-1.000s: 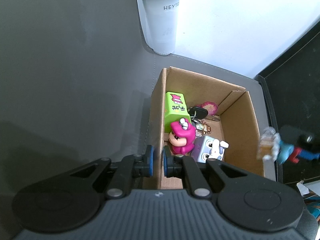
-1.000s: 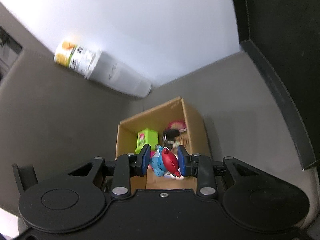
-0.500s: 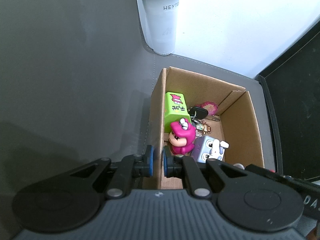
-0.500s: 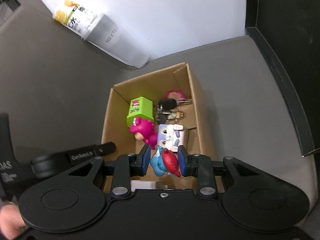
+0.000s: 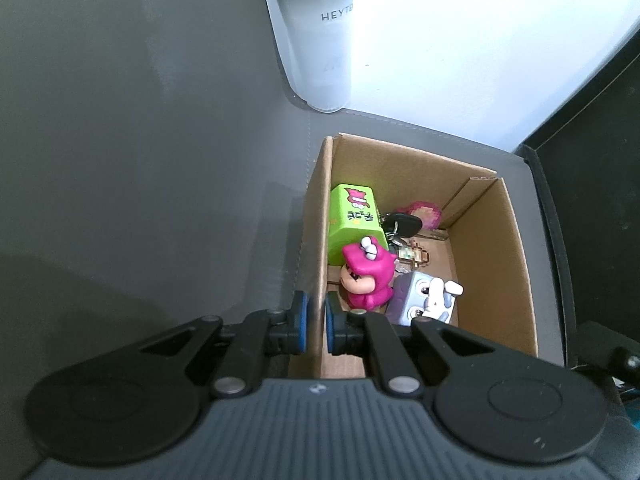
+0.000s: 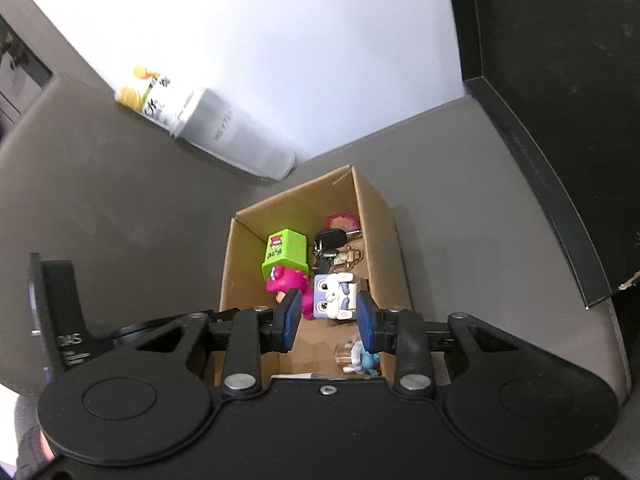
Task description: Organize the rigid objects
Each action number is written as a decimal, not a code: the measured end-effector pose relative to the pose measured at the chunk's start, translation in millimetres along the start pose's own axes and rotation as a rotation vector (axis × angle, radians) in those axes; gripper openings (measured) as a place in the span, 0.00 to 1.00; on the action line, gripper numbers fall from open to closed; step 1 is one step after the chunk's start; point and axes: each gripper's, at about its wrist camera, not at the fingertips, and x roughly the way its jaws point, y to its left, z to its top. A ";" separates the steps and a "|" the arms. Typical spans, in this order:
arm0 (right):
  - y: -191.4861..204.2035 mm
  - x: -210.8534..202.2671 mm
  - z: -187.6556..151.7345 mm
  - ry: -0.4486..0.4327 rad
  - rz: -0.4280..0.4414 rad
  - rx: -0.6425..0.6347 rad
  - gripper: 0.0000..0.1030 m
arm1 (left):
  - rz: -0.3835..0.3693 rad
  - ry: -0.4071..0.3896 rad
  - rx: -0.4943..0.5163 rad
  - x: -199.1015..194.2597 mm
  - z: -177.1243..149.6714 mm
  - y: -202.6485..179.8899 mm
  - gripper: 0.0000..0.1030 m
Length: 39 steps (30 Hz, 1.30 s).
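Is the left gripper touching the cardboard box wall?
Touching. The left wrist view shows the left gripper pinching the cardboard box wall between both pads, no gap.

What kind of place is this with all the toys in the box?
Probably a desk or tabletop at home or in an office. A grey mat covers the surface, a HEYTEA drink cup stands by the white wall, and a cardboard box holds small toys and keys.

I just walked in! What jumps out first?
The cardboard box full of bright toys: a lime-green cube at its left wall, a hot-pink figure before it. A small blue figure lies in the near corner, under the open right tongs.
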 end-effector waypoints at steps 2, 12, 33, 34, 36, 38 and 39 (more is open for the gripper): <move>-3.7 -6.1 -1.0 -0.009 0.011 0.015 0.30 | 0.003 0.007 -0.003 0.0 0.4 -0.7 0.08; -2.8 -18.1 0.2 -0.039 0.045 0.016 0.47 | 0.028 0.054 0.016 -18.7 3.0 -8.0 0.11; 11.4 -72.1 2.2 -0.149 -0.053 -0.101 1.00 | -0.024 -0.094 0.047 -150.1 -4.6 -20.4 0.69; 11.6 -74.8 2.1 -0.148 -0.056 -0.106 1.00 | -0.016 -0.107 0.058 -156.1 -6.7 -21.8 0.72; 12.1 -81.8 1.9 -0.148 -0.050 -0.115 1.00 | -0.004 -0.128 0.067 -168.0 -10.8 -23.8 0.76; 13.2 -88.9 1.6 -0.152 -0.055 -0.123 1.00 | -0.006 -0.137 0.061 -180.4 -15.8 -22.2 0.81; 13.9 -92.2 1.2 -0.154 -0.060 -0.127 1.00 | -0.007 -0.141 0.058 -184.2 -17.1 -21.5 0.83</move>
